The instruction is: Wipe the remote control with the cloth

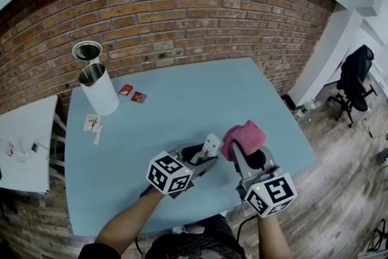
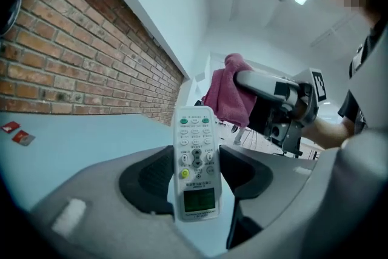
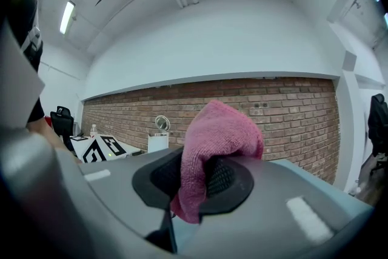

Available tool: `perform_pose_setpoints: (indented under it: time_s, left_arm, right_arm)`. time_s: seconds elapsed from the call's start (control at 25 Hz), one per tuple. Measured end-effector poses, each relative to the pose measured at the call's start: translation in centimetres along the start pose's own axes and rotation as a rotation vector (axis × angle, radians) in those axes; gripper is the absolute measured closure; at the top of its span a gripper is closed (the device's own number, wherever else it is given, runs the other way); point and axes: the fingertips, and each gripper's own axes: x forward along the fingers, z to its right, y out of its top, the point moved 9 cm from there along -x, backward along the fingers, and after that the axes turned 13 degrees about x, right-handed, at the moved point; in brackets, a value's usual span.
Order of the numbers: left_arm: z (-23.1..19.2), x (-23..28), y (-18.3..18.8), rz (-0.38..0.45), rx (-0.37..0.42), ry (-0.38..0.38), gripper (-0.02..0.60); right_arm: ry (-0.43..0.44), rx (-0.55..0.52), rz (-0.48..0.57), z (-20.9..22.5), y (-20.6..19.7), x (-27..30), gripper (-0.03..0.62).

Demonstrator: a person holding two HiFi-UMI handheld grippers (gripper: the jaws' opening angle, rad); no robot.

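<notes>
The fingers [image 2: 148, 182] of our left gripper [image 2: 195, 162] clamp the remote control [image 2: 195, 148] by its long edges, dark ribbed pads against smooth white plastic. It is a slim slab with rows of small rounded keys, a few of them green and one yellow, and a greenish display at its near end. The fingers [image 3: 229, 182] of our right gripper [image 3: 194, 174] pinch the pink cloth [image 3: 215, 130], a nubby microfibre bunched into a soft wad that bulges above the pads and trails below them. From the head view, the cloth sits just beside the remote's far end, both held over the near part of the smooth pale-blue tabletop [image 1: 182, 94]; we cannot tell whether they touch. Farther back on the tabletop stand a white cylindrical bin [image 1: 100, 91] with its round lid raised, two small red packets [image 1: 132, 94] and a small white item [image 1: 92, 123]. A rough brick wall [image 1: 170, 15] runs behind, and a black office chair [image 1: 354, 79] stands on the wood floor to the right.
</notes>
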Motion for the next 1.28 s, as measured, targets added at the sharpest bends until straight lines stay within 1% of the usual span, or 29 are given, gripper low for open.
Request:
perform_pose_setpoints:
  time_s: [0.16, 0.32, 0.52, 0.8, 1.04, 1.2, 1.28]
  left_arm:
    - [0.4, -0.1, -0.2, -0.029, 0.071, 0.0, 0.345]
    - [1.0, 0.0, -0.1, -0.057, 0.159, 0.006, 0.345]
    - [1.8, 0.1, 0.1, -0.079, 0.255, -0.016, 0.345]
    - [3.0, 0.2, 0.7, -0.116, 0.431, -0.034, 0.345]
    - [4.2, -0.1, 0.4, -0.194, 0.605, -0.069, 0.347]
    - [5.1, -0.2, 0.2, -0.218, 0.688, -0.106, 0.347]
    - [5.6, -0.4, 0.1, -0.218, 0.714, -0.138, 0.347]
  right_arm:
    - [-0.013, -0.003, 0.006, 0.4, 0.4, -0.2, 0.531]
    - [-0.018, -0.001, 0.011, 0.7, 0.6, -0.5, 0.531]
    - [-0.015, -0.004, 0.01, 0.7, 0.6, -0.4, 0.531]
    - [-0.004, -0.01, -0.003, 0.9, 0.7, -0.3, 0.531]
    - [0.038, -0.021, -0.038, 1.2, 1.0, -0.2, 0.531]
    - [0.091, -0.036, -0.071, 1.3, 0.9, 0.1, 0.531]
    - [0.132, -0.049, -0.096, 1.1, 0.8, 0.2, 0.531]
